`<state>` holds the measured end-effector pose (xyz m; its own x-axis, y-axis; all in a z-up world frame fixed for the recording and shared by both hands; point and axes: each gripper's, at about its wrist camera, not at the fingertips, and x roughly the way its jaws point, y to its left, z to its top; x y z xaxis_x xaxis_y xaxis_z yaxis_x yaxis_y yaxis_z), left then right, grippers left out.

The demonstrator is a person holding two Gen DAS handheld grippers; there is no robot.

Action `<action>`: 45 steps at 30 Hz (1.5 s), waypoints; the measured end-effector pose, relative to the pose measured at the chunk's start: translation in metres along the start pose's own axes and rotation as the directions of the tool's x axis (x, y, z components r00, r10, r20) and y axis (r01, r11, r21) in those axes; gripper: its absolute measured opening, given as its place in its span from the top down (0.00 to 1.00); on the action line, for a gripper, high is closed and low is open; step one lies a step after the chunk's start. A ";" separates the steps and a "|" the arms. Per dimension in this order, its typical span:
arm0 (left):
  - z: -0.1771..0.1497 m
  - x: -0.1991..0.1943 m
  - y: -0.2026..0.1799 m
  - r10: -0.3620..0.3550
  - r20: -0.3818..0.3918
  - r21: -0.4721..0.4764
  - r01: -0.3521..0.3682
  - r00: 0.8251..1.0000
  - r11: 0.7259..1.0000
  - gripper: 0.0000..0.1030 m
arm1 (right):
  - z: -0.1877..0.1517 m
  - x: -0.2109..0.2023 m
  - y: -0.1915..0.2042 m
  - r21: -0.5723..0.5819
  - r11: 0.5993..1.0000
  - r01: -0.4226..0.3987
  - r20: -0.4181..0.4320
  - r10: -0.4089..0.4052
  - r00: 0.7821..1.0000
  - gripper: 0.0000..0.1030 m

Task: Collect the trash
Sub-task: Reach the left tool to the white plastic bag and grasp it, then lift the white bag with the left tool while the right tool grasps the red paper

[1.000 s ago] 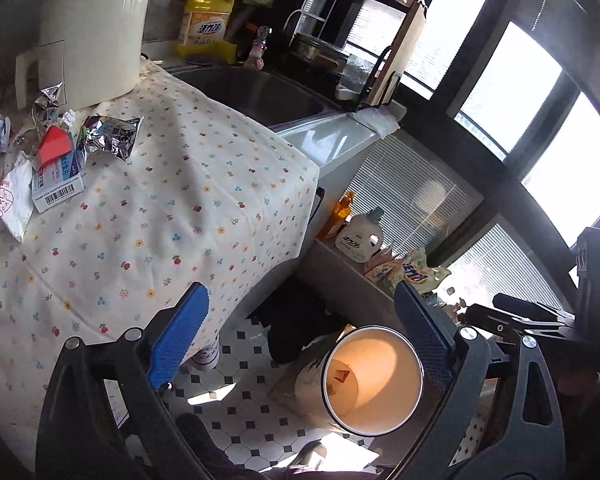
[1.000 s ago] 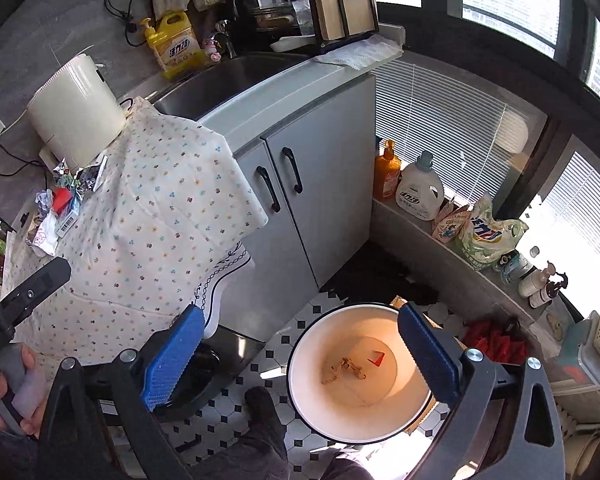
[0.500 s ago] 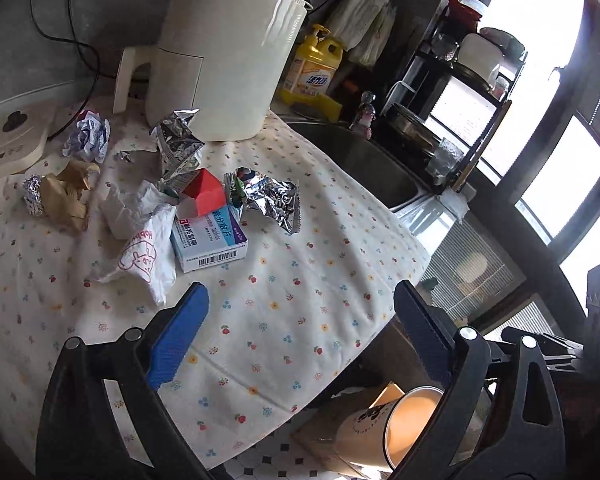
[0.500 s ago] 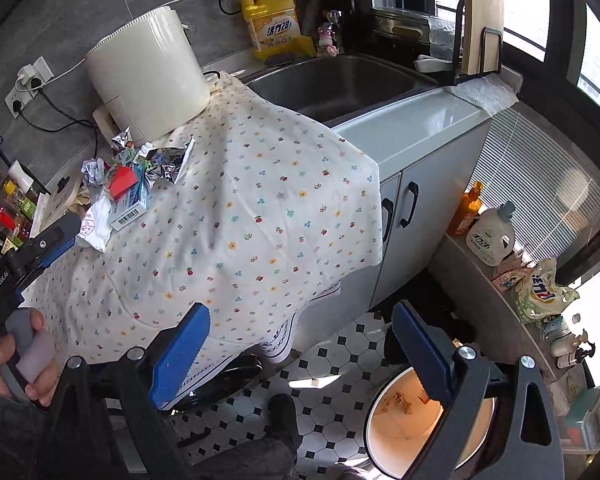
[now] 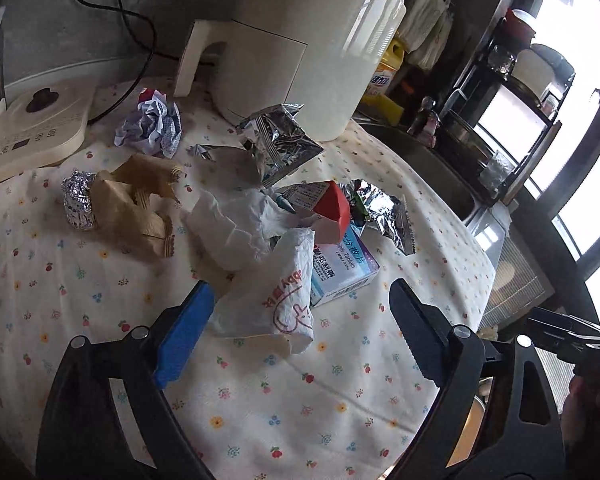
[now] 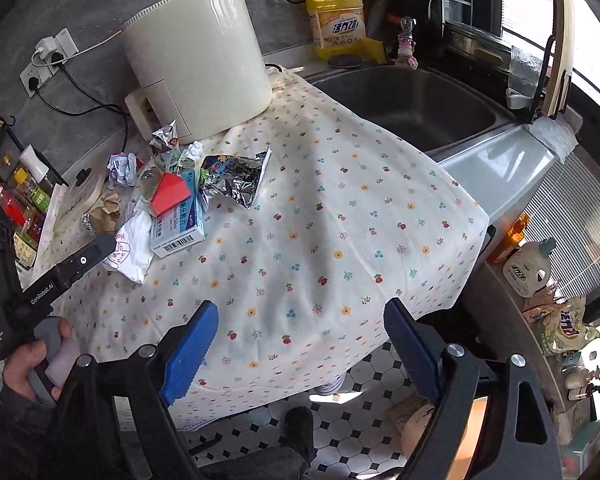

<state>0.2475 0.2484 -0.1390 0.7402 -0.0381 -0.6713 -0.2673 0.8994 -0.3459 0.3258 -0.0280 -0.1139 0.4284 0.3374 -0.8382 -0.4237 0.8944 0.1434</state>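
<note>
A pile of trash lies on the flowered tablecloth: a white printed paper bag, a crumpled tissue, a blue-white tablet box with a red carton on it, foil wrappers, brown paper, a foil ball and crumpled printed paper. My left gripper is open and empty, just in front of the white bag. My right gripper is open and empty above the cloth's near edge; the pile lies far left of it.
A cream air fryer stands behind the pile, a flat cream appliance at left. A sink and yellow detergent bottle lie to the right. An orange-lined bin stands on the tiled floor below the table.
Both grippers have swung up from the floor bin toward the table. The left one has closed in on the trash pile, which now fills its view. Both stay open.
</note>
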 end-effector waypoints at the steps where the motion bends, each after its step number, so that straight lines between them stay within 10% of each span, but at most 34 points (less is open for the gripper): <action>1: 0.000 0.005 0.002 0.002 -0.010 0.009 -0.002 1.000 1.000 0.23 | 0.002 0.002 0.004 0.000 1.000 -0.001 0.002 0.001 1.000 0.20; 7: -0.002 0.023 0.015 -0.043 -0.092 0.010 0.044 0.995 0.999 0.88 | 0.014 0.017 0.025 0.004 1.000 -0.006 0.001 0.006 1.000 0.20; 17: 0.007 -0.034 0.039 -0.081 0.051 0.015 0.080 0.995 0.997 0.91 | 0.042 0.050 0.082 -0.092 0.993 -0.081 -0.021 0.079 0.997 0.24; 38: -0.011 -0.067 0.113 0.086 0.073 -0.163 -0.073 0.994 0.984 0.91 | 0.097 0.131 0.148 -0.222 0.964 -0.150 -0.097 0.132 0.987 0.35; 45: -0.005 -0.068 0.094 0.073 0.089 -0.134 -0.061 0.993 0.989 0.91 | 0.092 0.128 0.142 -0.224 0.957 -0.185 -0.119 0.162 0.980 0.63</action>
<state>0.1687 0.3334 -0.1295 0.7706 0.0668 -0.6338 -0.3924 0.8333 -0.3894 0.3939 0.1696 -0.1524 0.2566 0.4403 -0.8604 -0.6637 0.7274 0.1743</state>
